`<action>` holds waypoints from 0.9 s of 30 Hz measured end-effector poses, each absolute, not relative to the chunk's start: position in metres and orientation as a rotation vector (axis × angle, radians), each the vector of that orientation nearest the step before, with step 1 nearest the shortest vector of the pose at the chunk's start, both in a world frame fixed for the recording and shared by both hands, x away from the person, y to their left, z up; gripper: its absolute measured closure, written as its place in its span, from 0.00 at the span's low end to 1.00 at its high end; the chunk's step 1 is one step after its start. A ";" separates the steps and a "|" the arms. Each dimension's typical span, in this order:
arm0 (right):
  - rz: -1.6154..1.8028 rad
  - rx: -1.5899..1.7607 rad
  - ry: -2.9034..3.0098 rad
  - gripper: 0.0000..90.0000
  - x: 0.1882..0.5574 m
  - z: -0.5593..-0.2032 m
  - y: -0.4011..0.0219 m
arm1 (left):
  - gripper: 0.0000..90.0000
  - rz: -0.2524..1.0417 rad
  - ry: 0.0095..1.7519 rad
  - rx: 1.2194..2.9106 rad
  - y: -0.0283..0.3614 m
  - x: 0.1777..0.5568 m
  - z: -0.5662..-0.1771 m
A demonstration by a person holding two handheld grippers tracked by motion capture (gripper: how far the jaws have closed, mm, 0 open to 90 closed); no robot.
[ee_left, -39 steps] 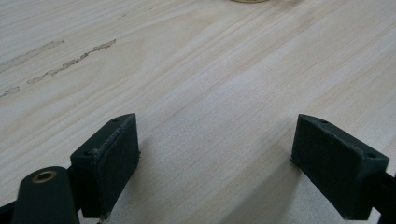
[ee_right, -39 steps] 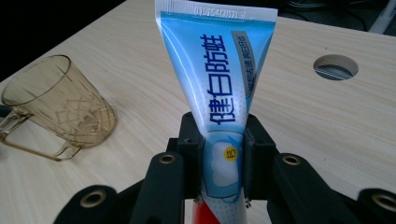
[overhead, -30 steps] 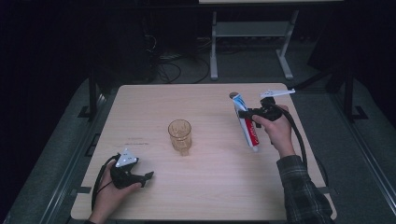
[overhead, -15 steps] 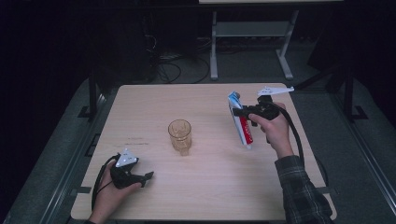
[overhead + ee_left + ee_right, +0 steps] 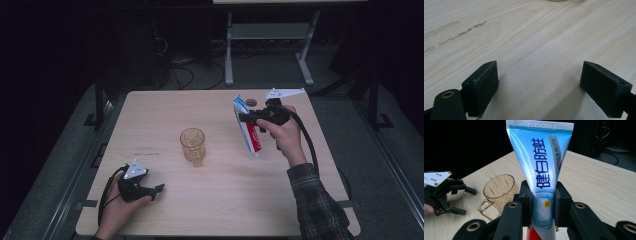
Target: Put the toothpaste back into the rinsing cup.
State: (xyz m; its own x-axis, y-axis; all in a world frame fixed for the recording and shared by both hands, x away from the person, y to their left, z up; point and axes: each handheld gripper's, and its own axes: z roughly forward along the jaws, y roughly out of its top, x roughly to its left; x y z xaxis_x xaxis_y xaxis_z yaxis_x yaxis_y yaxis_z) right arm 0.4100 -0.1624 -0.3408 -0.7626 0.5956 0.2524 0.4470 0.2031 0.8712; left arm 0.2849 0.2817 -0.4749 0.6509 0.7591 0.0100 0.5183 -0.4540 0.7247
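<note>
My right gripper (image 5: 246,118) is shut on a blue, white and red toothpaste tube (image 5: 247,131), which hangs tilted above the right half of the table with its crimped end up. In the right gripper view the tube (image 5: 541,167) stands between the two pads. An amber glass mug (image 5: 193,145) stands at the table's middle, and the mug (image 5: 498,188) also shows left of the tube. My left gripper (image 5: 159,191) rests on the table at the near left, open, with bare wood between its pads (image 5: 484,82).
The light wooden table (image 5: 220,210) has free room around the mug. A small dark round mark (image 5: 251,102) lies on the table beyond the tube. A metal stand (image 5: 270,35) and cables lie on the dark floor behind.
My right gripper has lifted the toothpaste tube and carried it a little left, tilting it more upright. The left gripper and the mug have stayed put.
</note>
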 end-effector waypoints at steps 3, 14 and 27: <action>1.605 1.006 2.328 0.80 0.410 -0.338 -0.159 | 0.16 0.438 0.987 2.156 0.282 0.285 -0.475; 1.606 0.949 2.360 0.80 0.414 -0.329 -0.138 | 0.16 0.438 0.987 2.156 0.282 0.285 -0.475; 1.631 0.876 2.393 0.80 0.416 -0.317 -0.111 | 0.16 0.438 0.988 2.153 0.281 0.285 -0.475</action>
